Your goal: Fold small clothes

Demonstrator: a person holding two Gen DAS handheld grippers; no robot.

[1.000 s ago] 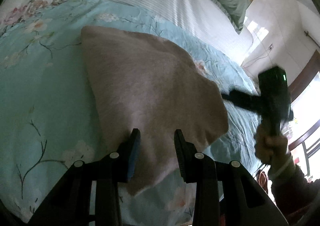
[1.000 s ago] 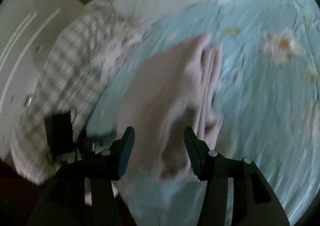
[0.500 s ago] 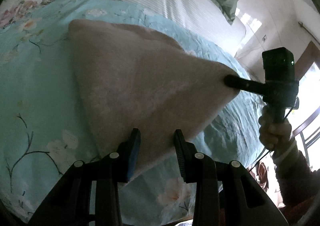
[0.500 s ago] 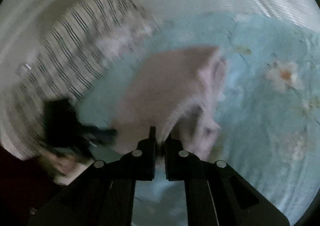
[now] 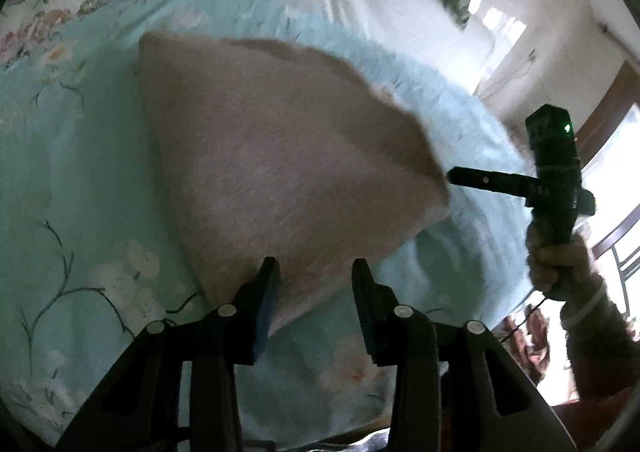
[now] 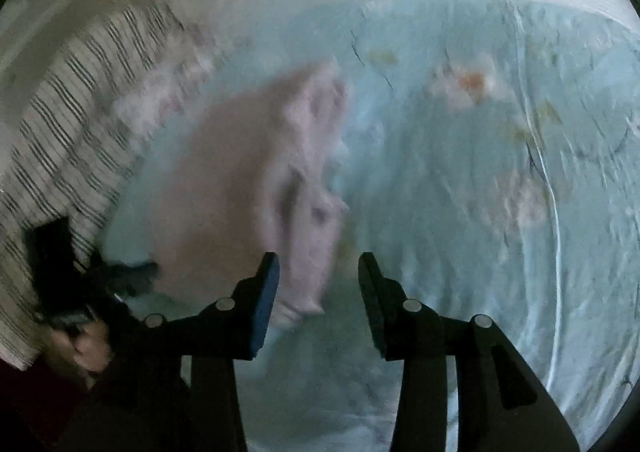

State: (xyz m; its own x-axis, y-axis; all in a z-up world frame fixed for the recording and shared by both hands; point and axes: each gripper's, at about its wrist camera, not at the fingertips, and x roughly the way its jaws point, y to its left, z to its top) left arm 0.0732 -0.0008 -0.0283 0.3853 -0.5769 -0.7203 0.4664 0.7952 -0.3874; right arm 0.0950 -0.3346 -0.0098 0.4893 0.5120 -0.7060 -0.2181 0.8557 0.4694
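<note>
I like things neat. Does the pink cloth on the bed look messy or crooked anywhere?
A little. The pink cloth lies folded on the blue flowery bedspread, but along its right edge the layers don't line up; they stick out unevenly and look bunched. Both the left claw and right claw are open, holding nothing.
</note>
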